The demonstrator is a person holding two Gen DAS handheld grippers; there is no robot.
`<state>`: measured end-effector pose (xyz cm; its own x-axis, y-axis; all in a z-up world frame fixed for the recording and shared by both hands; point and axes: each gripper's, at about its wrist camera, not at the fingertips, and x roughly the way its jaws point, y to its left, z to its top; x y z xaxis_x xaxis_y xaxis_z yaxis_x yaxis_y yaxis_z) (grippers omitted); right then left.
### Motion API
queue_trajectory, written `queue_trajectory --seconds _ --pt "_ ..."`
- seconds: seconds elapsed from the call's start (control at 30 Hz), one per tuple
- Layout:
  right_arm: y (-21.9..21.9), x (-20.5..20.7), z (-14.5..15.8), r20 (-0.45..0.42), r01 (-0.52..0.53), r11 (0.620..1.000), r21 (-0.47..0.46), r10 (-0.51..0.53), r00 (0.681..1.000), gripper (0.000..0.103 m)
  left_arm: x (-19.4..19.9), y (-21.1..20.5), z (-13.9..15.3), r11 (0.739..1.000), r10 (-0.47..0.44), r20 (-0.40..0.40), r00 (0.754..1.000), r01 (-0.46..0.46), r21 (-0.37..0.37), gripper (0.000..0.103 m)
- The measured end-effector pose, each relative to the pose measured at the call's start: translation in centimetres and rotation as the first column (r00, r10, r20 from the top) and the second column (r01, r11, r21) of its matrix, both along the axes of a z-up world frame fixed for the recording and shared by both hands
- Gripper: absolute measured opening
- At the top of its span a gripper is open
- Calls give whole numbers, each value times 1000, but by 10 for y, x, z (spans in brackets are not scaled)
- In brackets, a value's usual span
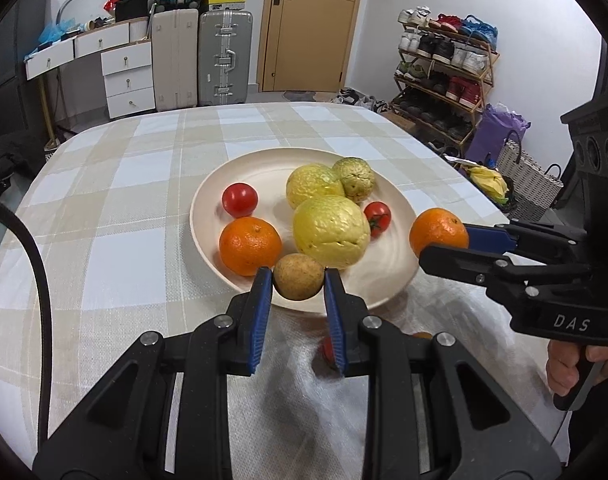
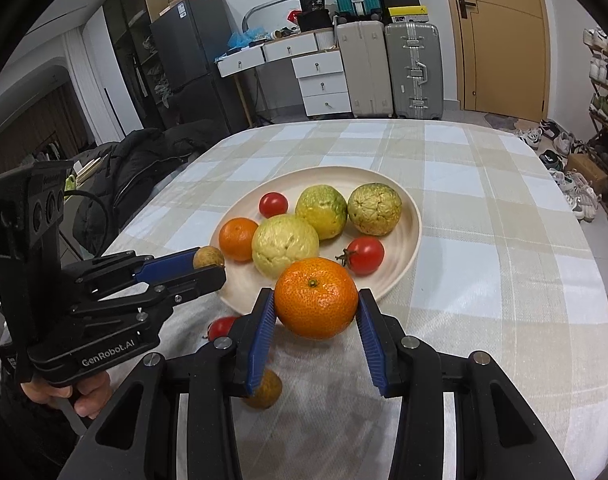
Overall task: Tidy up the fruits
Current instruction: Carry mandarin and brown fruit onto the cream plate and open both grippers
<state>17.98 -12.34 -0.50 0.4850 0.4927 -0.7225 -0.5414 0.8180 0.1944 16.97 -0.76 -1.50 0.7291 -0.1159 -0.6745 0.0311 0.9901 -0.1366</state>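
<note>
A cream plate (image 1: 239, 168) (image 2: 408, 216) on the checked table holds three yellow-green fruits (image 1: 330, 230), two tomatoes (image 1: 239, 199) and an orange (image 1: 249, 245). My left gripper (image 1: 298, 278) is shut on a small brown fruit (image 1: 298, 276) over the plate's near rim; it also shows in the right wrist view (image 2: 207, 257). My right gripper (image 2: 316, 304) is shut on a second orange (image 2: 316, 297) (image 1: 438, 232) just above the plate's near right edge. A tomato (image 2: 221, 327) and another brown fruit (image 2: 265, 392) lie on the cloth below the grippers.
The table has a checked cloth (image 1: 123, 208). A dark jacket (image 2: 135, 168) lies off its left side. A shoe rack (image 1: 444, 72), bags and a woven basket (image 1: 528, 180) stand to the right. Suitcases (image 1: 223, 60) and drawers stand behind.
</note>
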Motion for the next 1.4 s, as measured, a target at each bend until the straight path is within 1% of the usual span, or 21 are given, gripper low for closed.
queue_trajectory --seconds 0.2,0.27,0.4,0.6,0.77,0.93,0.97,1.0,1.13,1.27,1.4 --pt "8 18 -5 -9 9 1000 -19 -9 1000 42 14 -1 -9 1000 4 -12 1000 -3 28 24" --pt "12 22 -9 -12 2 1000 -29 -3 1000 42 18 1 -10 1000 2 -20 1000 -2 20 24" --pt "19 28 -17 -18 -2 998 -64 1 1000 42 24 1 -12 1000 5 -30 1000 -4 31 24" --pt "20 31 -20 -24 -4 997 -71 2 1000 42 31 -3 -12 998 -7 -20 1000 8 61 24" --pt "21 36 -21 -25 6 997 -80 -8 1000 42 34 -9 -12 997 -25 -37 999 28 78 24" --pt "21 39 -21 -26 13 997 -76 -16 1000 42 34 -15 -16 995 -64 -83 995 70 74 24" --pt "21 40 -21 -27 16 997 -76 -18 999 42 34 -17 -16 994 -68 -82 994 75 85 24" --pt "21 41 -22 -28 17 997 -75 -19 999 42 34 -18 -17 993 -67 -83 994 75 93 24" --pt "22 43 -22 -25 19 996 -86 -21 999 42 40 -19 -18 994 -63 -106 992 72 87 24" --pt "23 44 -23 -24 18 996 -89 -20 1000 42 45 -19 -21 993 -57 -106 993 67 96 24" --pt "20 47 -24 -20 26 996 -80 -28 999 42 53 -13 -24 996 -30 -106 994 38 79 24"
